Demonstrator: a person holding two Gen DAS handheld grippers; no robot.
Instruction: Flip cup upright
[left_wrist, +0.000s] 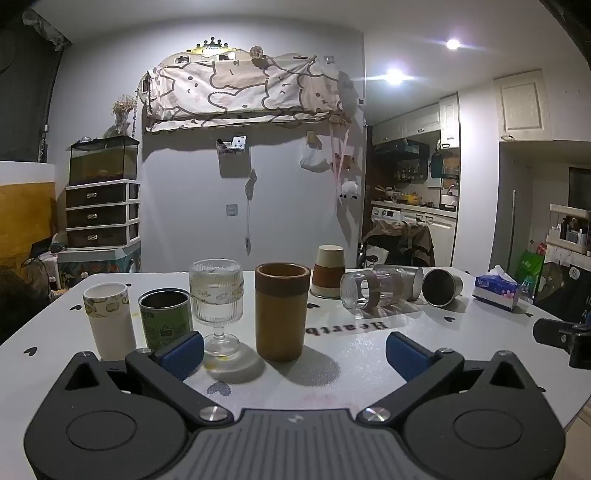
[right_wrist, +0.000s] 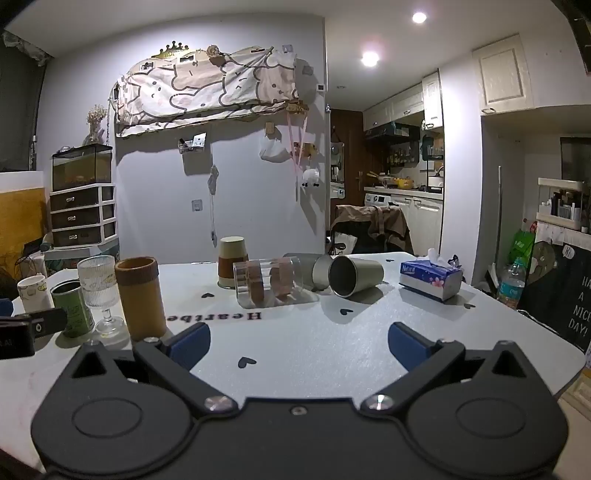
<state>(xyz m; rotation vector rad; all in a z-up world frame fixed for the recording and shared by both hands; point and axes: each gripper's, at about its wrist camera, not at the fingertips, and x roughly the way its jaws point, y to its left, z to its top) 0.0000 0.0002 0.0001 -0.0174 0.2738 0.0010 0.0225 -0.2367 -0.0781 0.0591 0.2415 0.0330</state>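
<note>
Across the middle of both views a white table (left_wrist: 343, 354) printed with small black hearts is seen, and cups are ranged along it. In the left wrist view the left gripper (left_wrist: 295, 349) is held low at the bottom of the frame, its blue-padded fingers (left_wrist: 183, 353) spread wide with nothing between them. Just beyond them, left of centre, four vessels stand upright in a row: a white paper cup (left_wrist: 109, 325), a green tin (left_wrist: 166, 318), a ribbed stemmed glass (left_wrist: 217, 302) and a tall brown cup (left_wrist: 281, 311). In the right wrist view the right gripper (right_wrist: 298, 345) is likewise set wide and holds nothing. In the centre of that frame a clear glass cup (right_wrist: 267, 282) with brown bands lies on its side; touching or just behind it lies a grey metal cup (right_wrist: 314, 270), and to its right a steel cup (right_wrist: 355, 276) lies with its mouth turned toward the camera. A cream and brown cup (right_wrist: 232, 262) stands mouth down behind them. A tissue pack (right_wrist: 430, 278) rests toward the right edge.
</note>
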